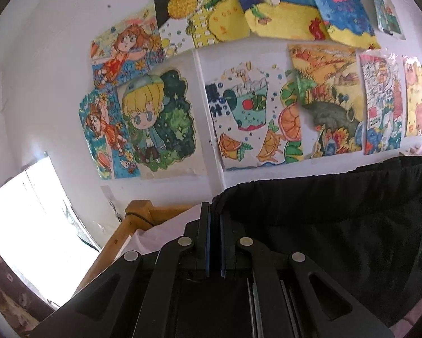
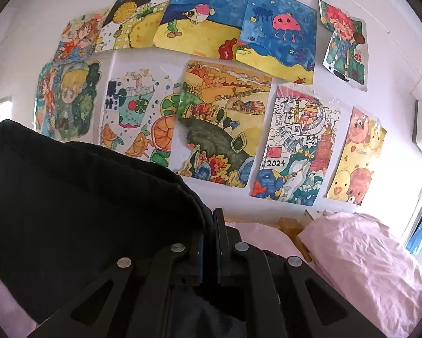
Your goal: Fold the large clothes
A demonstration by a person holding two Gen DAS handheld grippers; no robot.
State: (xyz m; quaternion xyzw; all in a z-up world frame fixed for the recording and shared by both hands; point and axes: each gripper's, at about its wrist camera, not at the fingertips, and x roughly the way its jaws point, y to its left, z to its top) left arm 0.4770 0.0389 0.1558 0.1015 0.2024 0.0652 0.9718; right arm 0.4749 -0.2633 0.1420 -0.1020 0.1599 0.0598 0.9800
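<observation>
Black trousers [image 1: 337, 211] hang stretched between my two grippers, lifted clear above the pink-sheeted bed [image 2: 267, 239], with the gathered waistband running as the top edge across both wrist views. My left gripper [image 1: 215, 211] is clenched on the waistband's corner nearest the wooden bed frame [image 1: 137, 211]; the jaws stand almost together with dark fabric pinched between them. My right gripper [image 2: 209, 219] is clenched the same way on the opposite corner, on the side toward the pink pillow [image 2: 365, 248]. Behind the garment, the wall of children's drawings [image 2: 225, 118] fills the background.

I judge the step in hand to be holding the trousers up and square before laying them down for the first fold. To do it well, I would keep both grippers at equal height so the waistband stays level, and hold enough tension between them that the cloth hangs flat without twisting. The legs below are out of sight, so I cannot tell whether they hang straight. Lowering onto the bed should start with the hidden bottom end, drawing away from the pillow so the fabric spreads smoothly instead of bunching.
</observation>
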